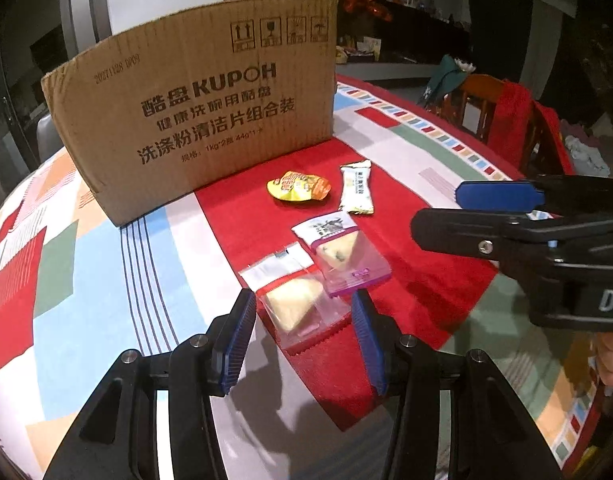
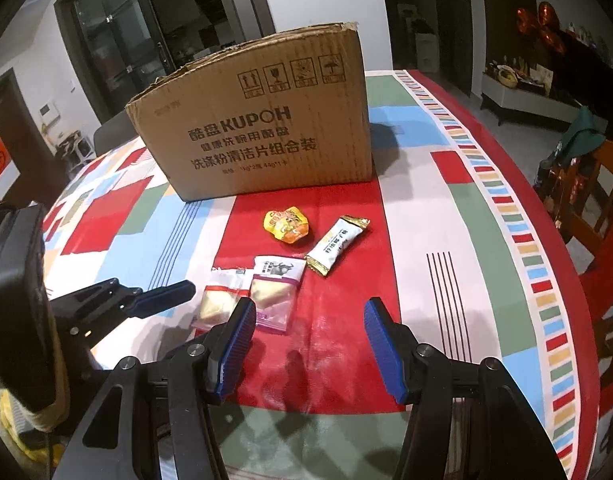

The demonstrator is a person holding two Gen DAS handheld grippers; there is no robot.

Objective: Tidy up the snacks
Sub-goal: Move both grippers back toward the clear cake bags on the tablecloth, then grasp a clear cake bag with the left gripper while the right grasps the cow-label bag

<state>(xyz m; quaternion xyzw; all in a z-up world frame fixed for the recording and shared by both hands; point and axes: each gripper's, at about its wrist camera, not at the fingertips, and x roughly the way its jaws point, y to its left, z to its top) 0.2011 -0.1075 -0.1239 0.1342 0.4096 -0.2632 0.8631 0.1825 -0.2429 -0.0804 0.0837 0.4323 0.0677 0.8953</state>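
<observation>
four snack packets lie on the red patch of the patterned cloth covering the desk (image 2: pixel 446 216), in front of a cardboard box (image 2: pixel 262 128): a yellow packet (image 2: pixel 287 225), a white and gold bar wrapper (image 2: pixel 336 245), a purple-edged clear packet (image 1: pixel 340 254) and a red-edged clear packet (image 1: pixel 296 300), the last two overlapping. the left tool (image 1: pixel 304 332) hangs released, its blue pads either side of the red-edged packet and not pressing it. the right tool (image 2: pixel 306 344) is also released, over bare red cloth just right of the clear packets, grasping nothing.
</observation>
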